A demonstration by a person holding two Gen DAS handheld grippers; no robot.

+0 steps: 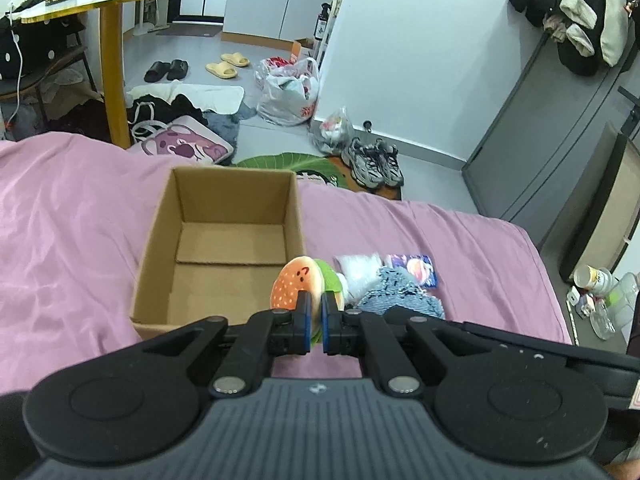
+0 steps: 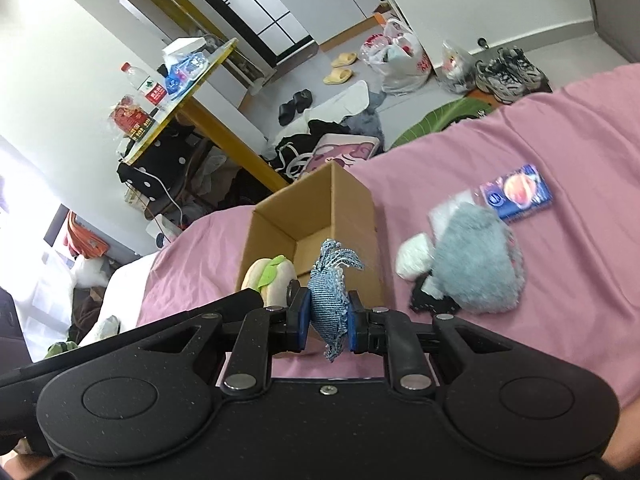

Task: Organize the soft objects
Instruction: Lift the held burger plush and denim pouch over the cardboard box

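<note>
An open cardboard box (image 1: 218,248) (image 2: 320,208) stands empty on the pink bedsheet (image 1: 72,216). My left gripper (image 1: 316,322) is shut on a plush hamburger (image 1: 300,282) with an orange bun and green lettuce, held at the box's near right corner; the same hamburger (image 2: 270,278) shows in the right wrist view. My right gripper (image 2: 329,320) is shut on a frayed blue denim piece (image 2: 330,286) (image 1: 396,292), lifted in front of the box. A grey fluffy plush (image 2: 476,264), a white soft item (image 2: 414,260) and a blue packet (image 2: 516,194) (image 1: 414,270) lie right of the box.
Beyond the bed edge the floor holds sneakers (image 1: 372,162), plastic bags (image 1: 290,92), slippers (image 1: 228,64), a green mat and clothes. A yellow-legged table (image 1: 114,76) with bottles stands far left. A grey cabinet (image 1: 540,140) is on the right.
</note>
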